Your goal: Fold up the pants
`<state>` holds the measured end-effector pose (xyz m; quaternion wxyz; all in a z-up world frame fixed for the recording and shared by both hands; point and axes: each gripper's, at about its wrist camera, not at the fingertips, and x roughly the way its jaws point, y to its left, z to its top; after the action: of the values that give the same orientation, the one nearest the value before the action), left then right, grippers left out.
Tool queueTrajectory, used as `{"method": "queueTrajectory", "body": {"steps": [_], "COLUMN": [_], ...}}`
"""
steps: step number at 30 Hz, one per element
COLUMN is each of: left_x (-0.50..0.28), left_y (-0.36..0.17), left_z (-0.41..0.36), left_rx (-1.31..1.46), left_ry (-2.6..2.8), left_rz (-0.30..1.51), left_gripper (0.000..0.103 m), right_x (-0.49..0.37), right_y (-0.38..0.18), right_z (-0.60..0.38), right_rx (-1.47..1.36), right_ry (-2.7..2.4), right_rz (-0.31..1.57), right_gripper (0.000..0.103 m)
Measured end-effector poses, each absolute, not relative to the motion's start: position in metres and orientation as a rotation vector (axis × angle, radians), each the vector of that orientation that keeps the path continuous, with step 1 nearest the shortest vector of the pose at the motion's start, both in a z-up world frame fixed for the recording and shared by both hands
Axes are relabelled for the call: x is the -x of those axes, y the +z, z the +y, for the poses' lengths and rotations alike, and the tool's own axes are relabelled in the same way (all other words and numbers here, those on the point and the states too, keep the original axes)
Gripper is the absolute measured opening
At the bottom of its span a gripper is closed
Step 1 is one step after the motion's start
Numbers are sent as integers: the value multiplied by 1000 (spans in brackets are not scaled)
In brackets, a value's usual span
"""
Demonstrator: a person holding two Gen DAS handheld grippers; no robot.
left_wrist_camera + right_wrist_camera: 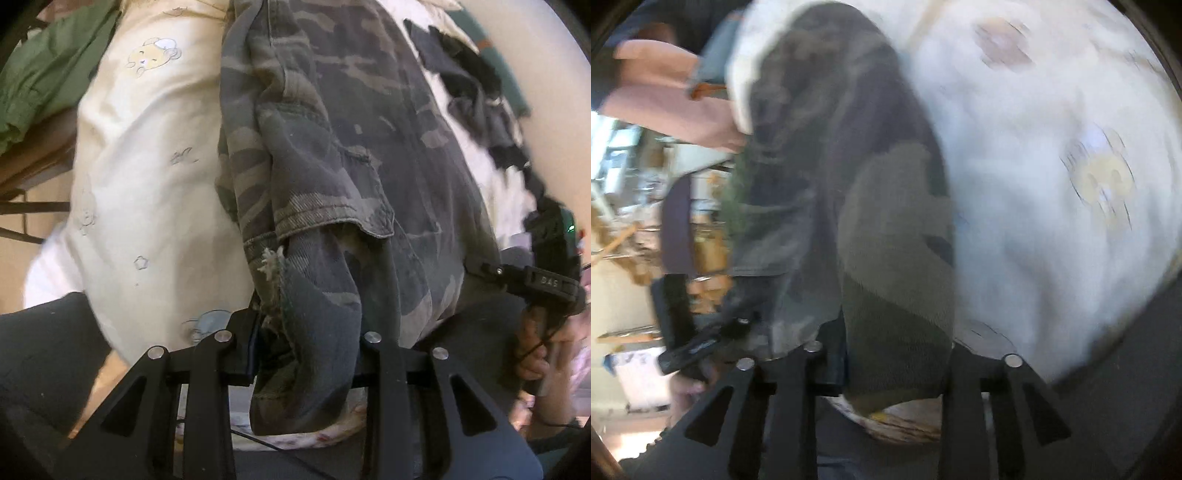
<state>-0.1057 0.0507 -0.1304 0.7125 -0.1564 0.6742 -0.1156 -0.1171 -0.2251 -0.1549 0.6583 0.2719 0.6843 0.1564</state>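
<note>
The camouflage pants (351,129) stretch up the middle of the left wrist view across a cream sheet. Their frayed hem end is bunched between the fingers of my left gripper (310,343), which is shut on the cloth. My right gripper (532,277) shows at the right edge, gripping the same garment, with a hand (535,354) on its handle. The right wrist view is blurred. There a fold of the pants (894,258) fills the gap of my right gripper (897,365), touching both fingers. My left gripper (698,343) appears at the lower left.
The cream sheet (147,155) with small bear prints covers the bed (1052,147). A green garment (48,74) lies at the upper left and dark clothes (476,81) at the upper right. A person's arm (665,92) crosses the top left; cluttered shelves (628,221) stand behind.
</note>
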Motion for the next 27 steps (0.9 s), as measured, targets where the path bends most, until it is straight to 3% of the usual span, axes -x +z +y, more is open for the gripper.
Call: {"method": "queueTrajectory", "body": {"steps": [2,5,6,8,12,20,24,27], "left_x": [103,104,104,105,93,50,40,36], "left_y": [-138,-130,-122,-101,-66,-67,-94,-122], "left_z": [54,56,56,54,61,33,14,3], "left_rx": [348,324,293,217,198,134,80,42], "left_ry": [-209,-162,-150,-97,-30,-5,-15,-36], "left_rz": [1527,1529,1509,1460,1334,1203,1208,1280], "left_gripper": [35,36,40,58,69,70,70,70], "right_x": [116,112,112,118,125,87,76,72], "right_y": [-154,-133,-125,-105,-70,-65,-104,-143], "right_z": [-221,-210,-207,-209,-233,-209,-199,-195], "right_rx": [-583,-463,-420,-294,-250,-273,-237,-213], "right_ry": [334,320,309,212,193,447,452,390], "right_rz": [1550,1495,1483,1438,1284,1045,1114,1273], "right_gripper": [35,35,46,71,72,72,72,72]}}
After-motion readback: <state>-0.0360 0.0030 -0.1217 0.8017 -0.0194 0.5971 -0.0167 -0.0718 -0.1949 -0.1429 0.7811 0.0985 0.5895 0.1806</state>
